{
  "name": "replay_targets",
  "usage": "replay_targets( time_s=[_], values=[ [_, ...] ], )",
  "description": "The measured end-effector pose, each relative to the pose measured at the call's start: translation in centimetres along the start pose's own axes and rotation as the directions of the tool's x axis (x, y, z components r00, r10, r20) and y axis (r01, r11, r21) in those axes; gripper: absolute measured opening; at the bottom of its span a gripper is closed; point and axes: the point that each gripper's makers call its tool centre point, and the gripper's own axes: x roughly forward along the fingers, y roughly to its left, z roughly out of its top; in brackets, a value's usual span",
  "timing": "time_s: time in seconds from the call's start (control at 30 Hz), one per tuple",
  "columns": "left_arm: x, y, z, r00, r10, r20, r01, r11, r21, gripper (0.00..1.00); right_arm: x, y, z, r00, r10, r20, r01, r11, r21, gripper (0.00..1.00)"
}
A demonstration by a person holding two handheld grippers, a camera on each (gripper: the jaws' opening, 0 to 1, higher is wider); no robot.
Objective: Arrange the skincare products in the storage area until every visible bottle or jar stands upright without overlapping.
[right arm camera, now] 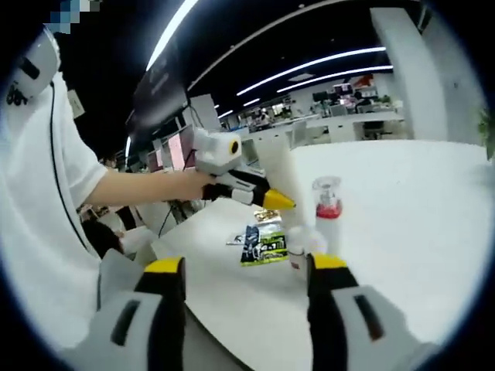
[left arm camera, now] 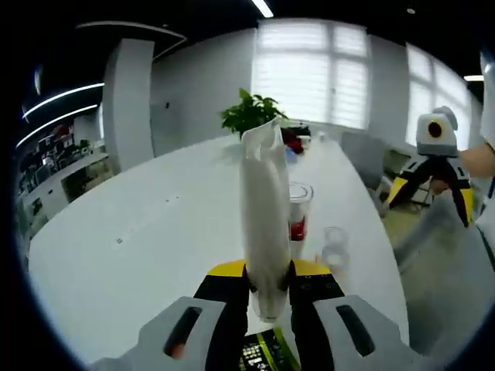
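Observation:
My left gripper (left arm camera: 267,274) is shut on a white squeeze tube (left arm camera: 263,201), which stands upright between the jaws with its crimped end up. Just behind the tube stands a bottle with a clear cap and a red band (left arm camera: 298,209). To the right of that bottle is a small clear jar (left arm camera: 334,249). A green and black sachet (left arm camera: 263,352) lies flat under the jaws. In the right gripper view my right gripper (right arm camera: 247,267) is open and holds nothing. Beyond it are the sachet (right arm camera: 263,243), the jar (right arm camera: 298,249), the red-banded bottle (right arm camera: 327,205) and the left gripper (right arm camera: 267,199).
All of this sits on a long white table (left arm camera: 155,232) with a potted plant (left arm camera: 251,112) and small items at its far end. The right gripper (left arm camera: 433,193) hovers off the table's right edge. A person in a white shirt (right arm camera: 46,193) stands at the near edge.

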Motion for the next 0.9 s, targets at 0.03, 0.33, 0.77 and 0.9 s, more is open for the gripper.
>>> replay_targets(
  time_s=[0.03,0.33,0.77,0.9],
  values=[
    [0.3,0.0,-0.2,1.000,-0.004,-0.004,0.004,1.000,0.002,0.16,-0.1,-0.2,-0.1,1.000,-0.004,-0.003,0.004,1.000,0.003,0.64],
    [2.2,0.2,-2.1,0.999,-0.023,-0.040,0.023,1.000,-0.002,0.16,-0.1,-1.4,-0.9,0.999,-0.023,-0.027,0.023,0.999,0.025,0.65],
    [3.2,-1.0,-2.8,0.996,-0.056,-0.067,0.059,0.998,0.038,0.17,0.0,-3.5,-2.0,0.995,-0.098,-0.030,0.099,0.994,0.042,0.79],
    [3.2,-1.0,-2.7,0.996,-0.060,-0.062,0.062,0.997,0.037,0.17,-0.1,-3.7,-2.4,0.993,-0.113,-0.039,0.115,0.992,0.049,0.83]
  ],
)
